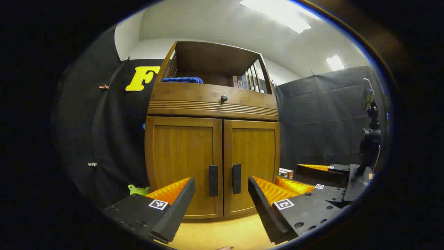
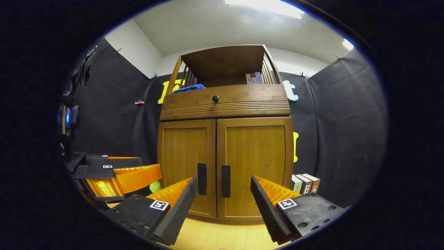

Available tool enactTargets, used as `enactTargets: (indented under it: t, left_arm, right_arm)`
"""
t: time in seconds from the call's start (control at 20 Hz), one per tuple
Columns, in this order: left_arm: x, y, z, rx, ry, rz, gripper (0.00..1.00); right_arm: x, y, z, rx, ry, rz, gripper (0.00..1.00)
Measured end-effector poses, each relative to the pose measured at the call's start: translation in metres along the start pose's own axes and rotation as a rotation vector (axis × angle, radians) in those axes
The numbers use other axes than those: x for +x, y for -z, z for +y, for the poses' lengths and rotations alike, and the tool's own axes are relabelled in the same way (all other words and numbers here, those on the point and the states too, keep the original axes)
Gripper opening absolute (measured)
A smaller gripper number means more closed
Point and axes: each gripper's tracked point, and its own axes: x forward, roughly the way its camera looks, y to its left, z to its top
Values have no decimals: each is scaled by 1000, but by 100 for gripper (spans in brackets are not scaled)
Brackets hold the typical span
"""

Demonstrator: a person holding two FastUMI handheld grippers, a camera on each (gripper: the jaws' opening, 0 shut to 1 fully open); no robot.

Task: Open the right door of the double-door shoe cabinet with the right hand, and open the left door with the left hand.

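I hold both grippers in front of the shoe cabinet (image 1: 213, 139), a wooden piece standing on a pale wooden floor (image 1: 225, 232). My left gripper (image 1: 222, 205) has its fingers spread wide apart, gripping nothing. Between them I see both doors shut: the left door (image 1: 184, 163) and the right door (image 1: 253, 159), each with a dark upright handle near the middle seam, the left handle (image 1: 213, 180) and the right handle (image 1: 236, 178) side by side. My fingers are short of the doors, touching neither handle.

My right gripper (image 2: 223, 208) is likewise spread and holds nothing, facing the same closed doors, with the two handles framed between its fingers. In the left gripper view it lies off to the right, low and near the floor.

Above the doors runs a drawer front with a small round knob (image 1: 224, 98). On the open shelf above lie a blue cloth (image 1: 182, 80) and some books (image 1: 242, 82). More books (image 2: 305, 183) stand on the floor beside the cabinet's right side, and a green toy (image 1: 138, 190) sits at its left.
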Motion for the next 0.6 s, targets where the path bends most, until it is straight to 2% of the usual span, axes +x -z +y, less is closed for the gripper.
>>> enactTargets:
  t: [0.6]
  left_arm:
    - [9,11,7,23,20,37,95]
  right_arm:
    - [10,1,18,8,-11,7,97]
